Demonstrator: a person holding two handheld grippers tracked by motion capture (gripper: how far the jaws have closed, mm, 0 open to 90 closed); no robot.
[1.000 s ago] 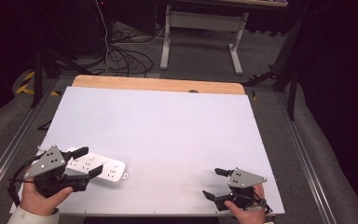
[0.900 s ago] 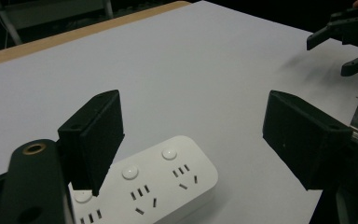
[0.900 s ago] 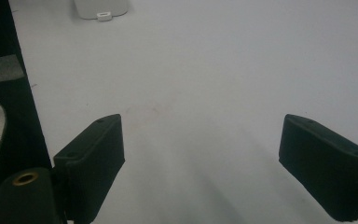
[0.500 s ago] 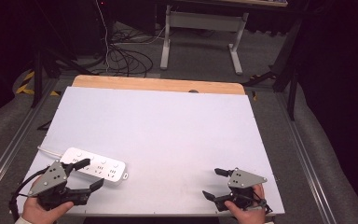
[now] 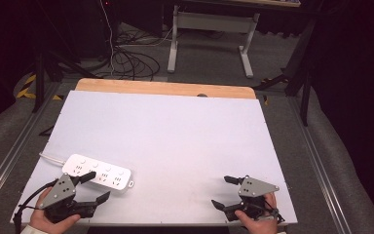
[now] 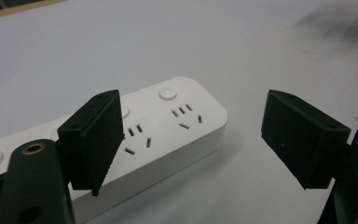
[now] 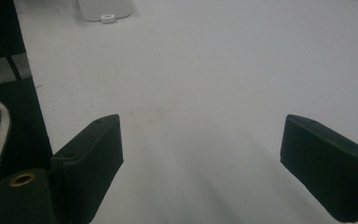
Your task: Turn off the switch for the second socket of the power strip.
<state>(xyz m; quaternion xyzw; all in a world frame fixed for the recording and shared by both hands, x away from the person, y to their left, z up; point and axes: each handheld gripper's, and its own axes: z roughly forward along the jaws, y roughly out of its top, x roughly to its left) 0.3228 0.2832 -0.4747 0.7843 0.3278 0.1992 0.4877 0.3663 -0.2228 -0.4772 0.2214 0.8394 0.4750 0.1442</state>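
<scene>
A white power strip (image 5: 97, 173) lies flat near the front left of the white table (image 5: 175, 131), its thin cord (image 5: 51, 157) running off to the left. My left gripper (image 5: 98, 185) stands open just in front of the strip, with one jaw over its near edge. In the left gripper view the strip (image 6: 168, 119) shows sockets and round buttons, its right end partly between the parted jaws of my left gripper (image 6: 191, 140). Near the front right edge my right gripper (image 5: 221, 191) is open and holds nothing. The right gripper view has that gripper (image 7: 200, 154) over bare table, with the strip's end (image 7: 105, 9) far off.
A wooden band (image 5: 165, 88) runs along the table's far edge. Beyond it, on the floor, lie black cables (image 5: 126, 58) and a grey desk frame (image 5: 209, 29). Metal rails (image 5: 9, 156) flank the table on both sides.
My left gripper has drawn back from over the power strip toward the front edge and slightly right. The strip has stayed put. The right gripper has not moved.
</scene>
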